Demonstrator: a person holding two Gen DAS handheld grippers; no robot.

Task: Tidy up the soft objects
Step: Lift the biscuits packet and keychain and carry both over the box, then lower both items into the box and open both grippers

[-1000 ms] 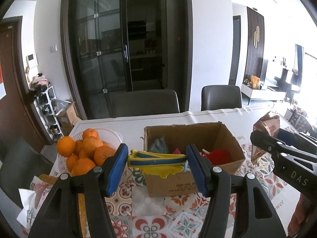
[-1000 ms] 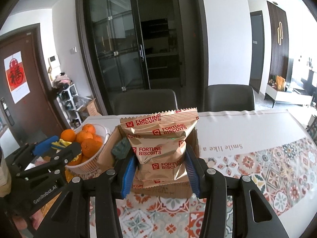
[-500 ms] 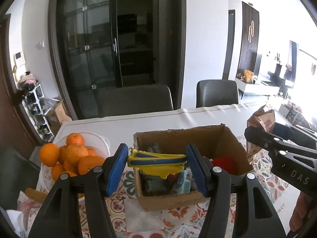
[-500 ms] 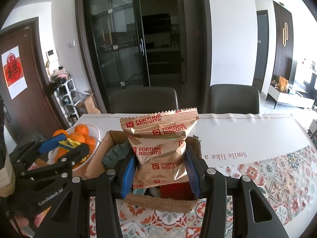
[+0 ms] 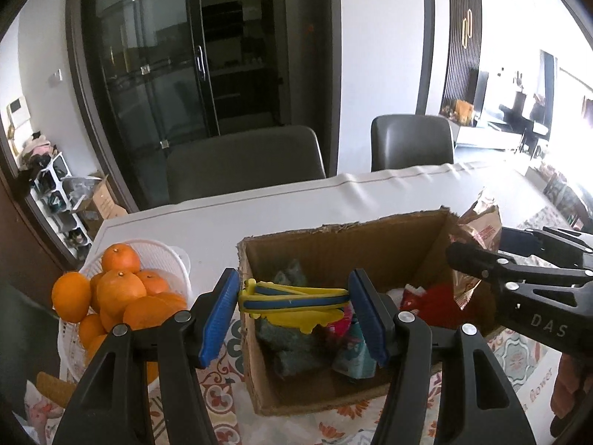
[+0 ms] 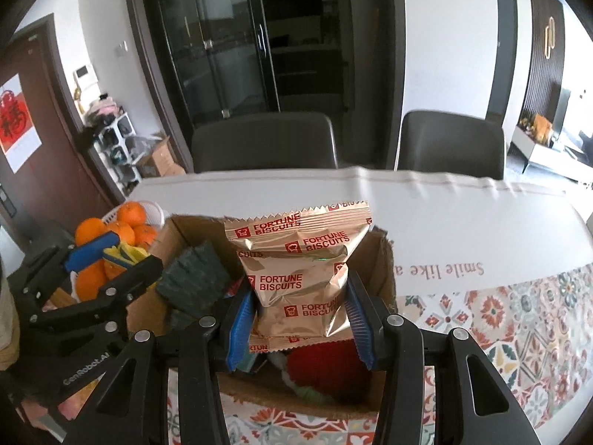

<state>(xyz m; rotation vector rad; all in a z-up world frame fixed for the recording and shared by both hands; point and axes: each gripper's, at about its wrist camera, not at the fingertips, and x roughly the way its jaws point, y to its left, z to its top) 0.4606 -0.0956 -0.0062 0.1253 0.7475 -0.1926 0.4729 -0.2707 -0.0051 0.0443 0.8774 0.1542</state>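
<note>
My left gripper (image 5: 294, 313) is shut on a flat yellow and blue soft toy (image 5: 296, 302) and holds it over the left half of an open cardboard box (image 5: 333, 244). My right gripper (image 6: 298, 320) is shut on a gold Fortune Biscuits packet (image 6: 300, 270) held upright above the same box (image 6: 383, 270). Inside the box lie a dark green scouring pad (image 6: 194, 283), a red soft thing (image 5: 431, 296) and a teal packet (image 5: 354, 352). The right gripper (image 5: 519, 285) also shows at the right of the left wrist view.
A white basket of oranges (image 5: 122, 289) stands just left of the box. The table carries a patterned cloth (image 6: 519, 319) and a white runner (image 6: 444, 222). Two grey chairs (image 5: 244, 163) stand at the far side.
Both grippers have moved forward and now hang over the box, which looks closer and shows more of its inside. Both keep their hold.
</note>
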